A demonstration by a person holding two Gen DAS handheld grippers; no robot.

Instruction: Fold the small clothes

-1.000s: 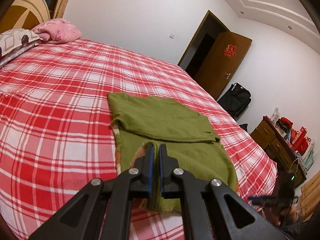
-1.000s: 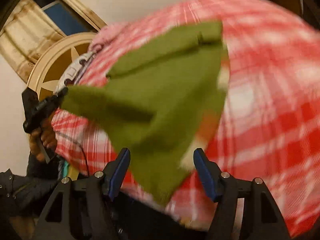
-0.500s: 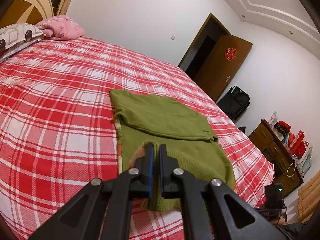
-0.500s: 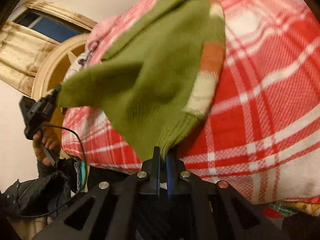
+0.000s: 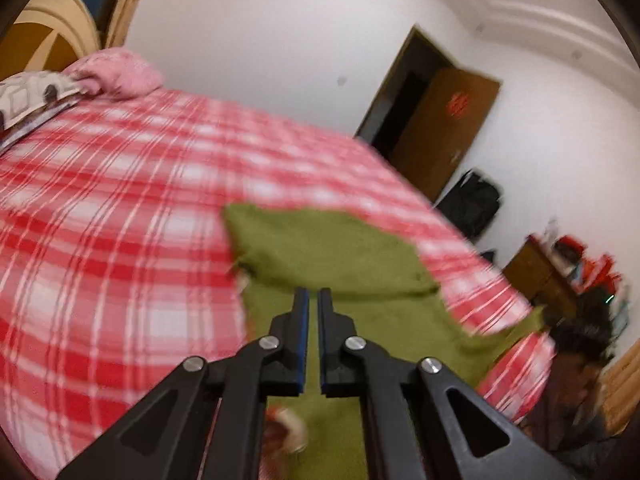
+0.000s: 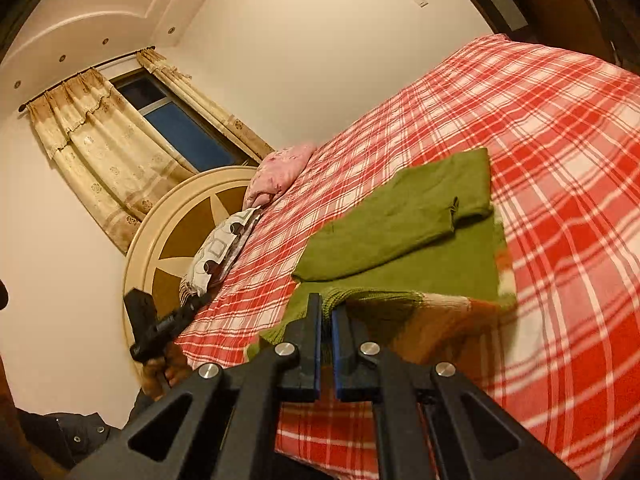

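Sweater lies at bed near edge, sleeves folded in. Both grippers, left and right, nearly closed, each pinching a hem corner. Lift level, carry hem evenly toward collar, keep tension equal.

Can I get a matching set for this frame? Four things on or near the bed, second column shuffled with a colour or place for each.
Things:
1. sweater
2. bedspread
3. pillow
4. door

Descriptions:
A. brown, standing open
B. pink, by the headboard
C. green, lying on the bed
D. red and white plaid

Pairs: 1-C, 2-D, 3-B, 4-A
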